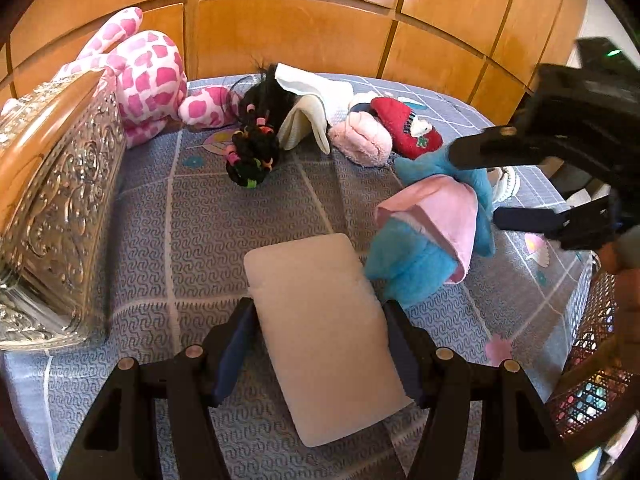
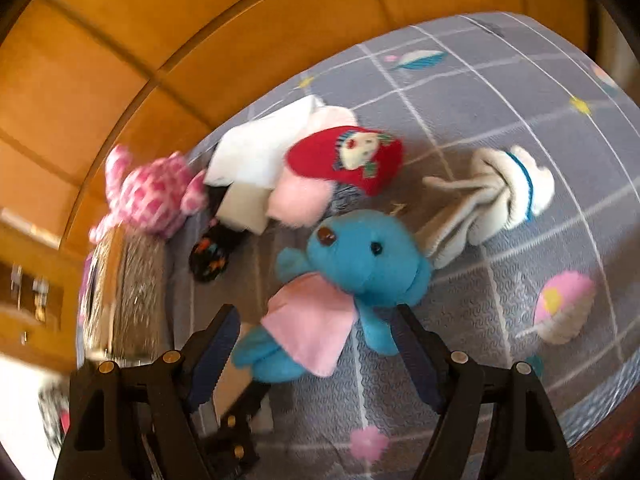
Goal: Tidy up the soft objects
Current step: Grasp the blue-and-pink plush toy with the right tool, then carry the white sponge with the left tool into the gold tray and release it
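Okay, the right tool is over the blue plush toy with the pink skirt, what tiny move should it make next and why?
Probably lower the right tool a little further and then close. Its jaws stand open on either side of the blue plush toy with the pink skirt, whose lower body lies between them on the grey patterned cloth, and the pads do not appear to press on it yet.

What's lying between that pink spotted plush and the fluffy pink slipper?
In the left wrist view, between the pink spotted plush and the pink slipper lie a black doll's-hair bundle with coloured bands and a folded cream cloth.
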